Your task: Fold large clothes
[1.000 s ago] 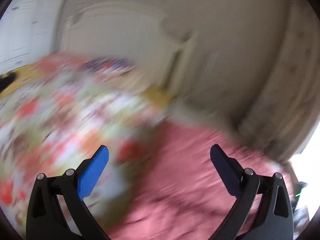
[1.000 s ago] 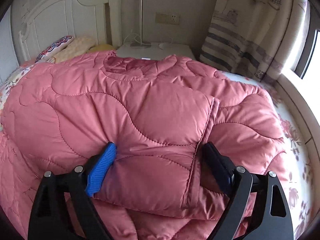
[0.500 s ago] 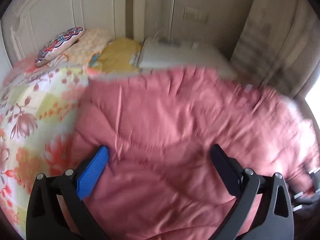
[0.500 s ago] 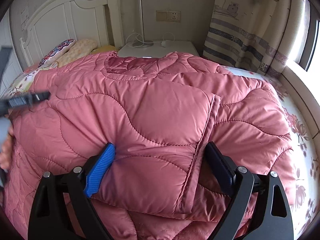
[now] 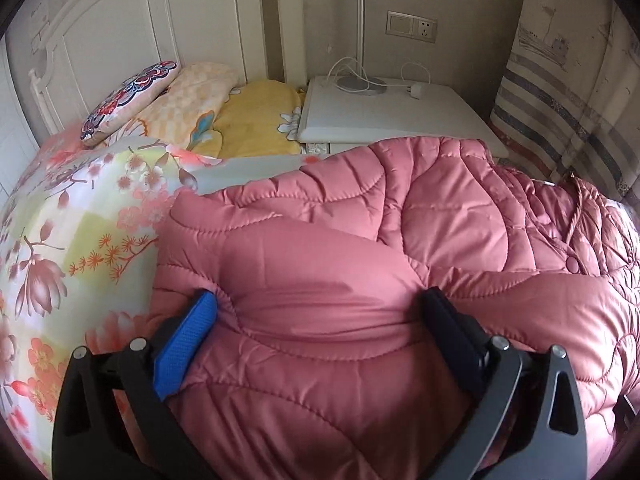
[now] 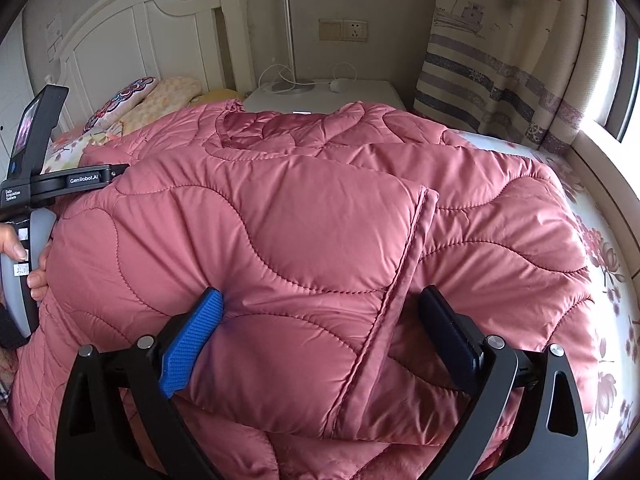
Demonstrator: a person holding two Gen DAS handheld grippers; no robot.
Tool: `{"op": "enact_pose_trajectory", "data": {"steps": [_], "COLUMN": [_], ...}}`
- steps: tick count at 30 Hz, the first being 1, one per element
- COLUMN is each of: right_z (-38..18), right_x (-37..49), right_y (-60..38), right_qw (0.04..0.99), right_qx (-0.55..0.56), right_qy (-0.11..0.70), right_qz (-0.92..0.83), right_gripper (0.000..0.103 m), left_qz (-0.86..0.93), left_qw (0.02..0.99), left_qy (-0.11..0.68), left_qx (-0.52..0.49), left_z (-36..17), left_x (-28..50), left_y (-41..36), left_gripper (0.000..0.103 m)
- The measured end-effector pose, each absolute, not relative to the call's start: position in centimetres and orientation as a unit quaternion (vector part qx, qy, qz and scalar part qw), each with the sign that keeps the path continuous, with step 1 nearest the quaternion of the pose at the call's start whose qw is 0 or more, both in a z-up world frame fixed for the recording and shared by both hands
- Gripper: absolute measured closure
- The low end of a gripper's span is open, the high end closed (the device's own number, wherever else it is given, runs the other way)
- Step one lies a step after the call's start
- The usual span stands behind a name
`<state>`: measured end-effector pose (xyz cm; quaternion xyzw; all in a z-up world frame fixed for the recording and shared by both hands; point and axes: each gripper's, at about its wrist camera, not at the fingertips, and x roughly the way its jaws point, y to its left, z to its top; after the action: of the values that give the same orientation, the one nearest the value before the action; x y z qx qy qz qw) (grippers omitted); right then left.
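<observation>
A large pink quilted coat (image 6: 304, 216) lies heaped on the bed, a sleeve or flap folded over its front with a seamed edge (image 6: 404, 288). My right gripper (image 6: 320, 304) straddles that folded part near the seam; its jaws are opening and the puffy fabric bulges between them. My left gripper (image 5: 318, 306) stands wide open, pushed down into the coat's left side (image 5: 320, 264), with a roll of fabric between its fingers. In the right wrist view a hand (image 6: 16, 248) holds the left tool at the coat's left edge.
A floral bedspread (image 5: 80, 240) covers the bed left of the coat, with pillows (image 5: 132, 96) against the white headboard (image 5: 120, 40). A white nightstand (image 5: 380, 112) with a lamp base and cables stands behind. A striped curtain (image 6: 500, 80) and window ledge are on the right.
My left gripper swung from the floral bedspread over to the coat and sank into it. My right gripper kept its place, and its jaws spread slightly wider around the fold.
</observation>
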<state>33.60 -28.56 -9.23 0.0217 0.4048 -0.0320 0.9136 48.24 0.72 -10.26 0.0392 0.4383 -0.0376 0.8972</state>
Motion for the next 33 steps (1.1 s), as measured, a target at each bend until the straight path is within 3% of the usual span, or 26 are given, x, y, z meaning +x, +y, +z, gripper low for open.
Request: {"op": "enact_pose_trajectory", "data": {"steps": [13,19,23,25,27,33], "right_z": [-9.4,-5.7,-7.1,-10.3,-10.4,-7.8], "right_x": [33.8,27.9,22.6,22.7,22.0,16.3], "right_y": [-29.0,-28.4,-26.8,-26.8,-27.8,-28.1], "right_qw": [0.911,0.908,0.902,0.878,0.888,0.9], "right_qx": [0.034,0.047,-0.027,-0.034,0.004,-0.001], "right_qy": [0.41,0.415,0.43,0.478,0.459,0.435], "right_qz": [-0.023,-0.012,-0.02,-0.016,-0.018,-0.019], "right_gripper": [0.006,0.006,0.005,0.005,0.004,0.005], "left_qz": [-0.007,-0.074,-0.106,-0.094,-0.094,-0.072], "left_qw": [0.893,0.904,0.889,0.873,0.882,0.893], "left_qy": [0.446,0.416,0.437,0.467,0.455,0.444], "left_qx": [0.062,0.066,0.088,0.108,0.074,0.018], "left_z": [-8.5,-4.6,-6.8,-9.4,-10.5,-7.4], "left_x": [45.7,34.8,26.2,25.2,24.8,20.6], "left_y": [-0.3,-0.2,0.0,-0.1,0.9,4.1], "left_gripper": [0.002,0.002,0.002,0.002,0.002,0.002]}}
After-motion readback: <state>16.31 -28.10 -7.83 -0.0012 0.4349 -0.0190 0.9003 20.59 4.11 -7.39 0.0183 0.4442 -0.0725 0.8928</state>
